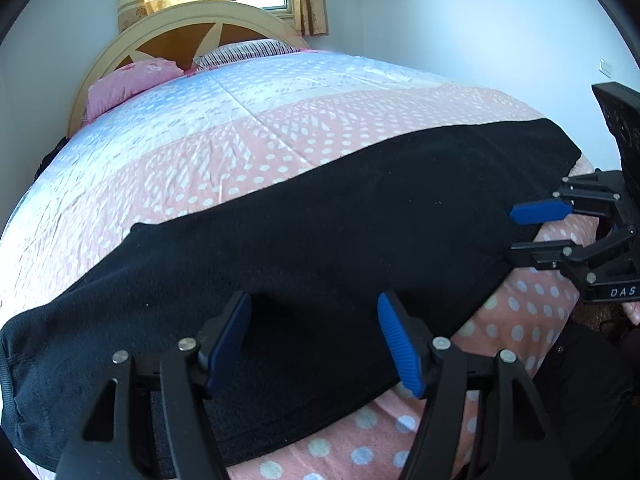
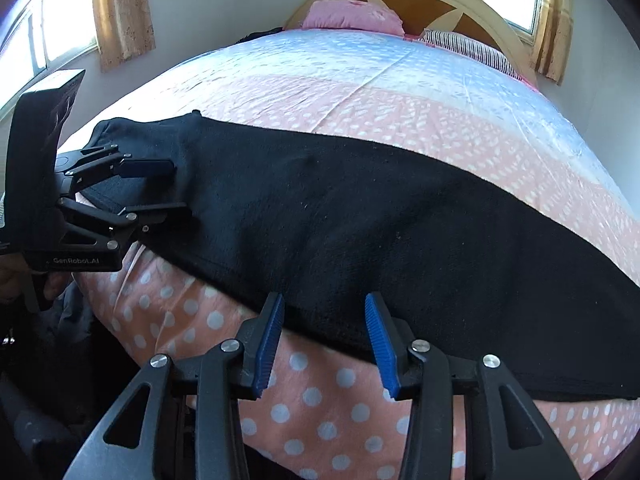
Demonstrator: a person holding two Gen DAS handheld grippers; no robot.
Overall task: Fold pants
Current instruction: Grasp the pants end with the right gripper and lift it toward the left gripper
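Black pants point(image 1: 320, 220) lie flat in a long band across the foot of the bed, reaching from one side to the other. My left gripper point(image 1: 314, 300) hovers low over their near edge with its blue pads wide apart and nothing pinched. In the right wrist view the left gripper point(image 2: 176, 188) sits at the left end of the pants point(image 2: 360, 220), one finger above the cloth and one at its edge. My right gripper point(image 2: 323, 300) is open too, its tips straddling the near hem. The left wrist view shows the right gripper point(image 1: 514, 230) at the right end of the band.
The pants rest on a pink and pale blue dotted quilt point(image 1: 240, 140). A pink pillow point(image 1: 128, 80) and a striped pillow point(image 1: 240, 52) lean on the arched headboard point(image 1: 180, 20). Curtained windows point(image 2: 24, 52) and walls close in on both sides. A person's dark clothing point(image 1: 580, 380) is at the bed's near edge.
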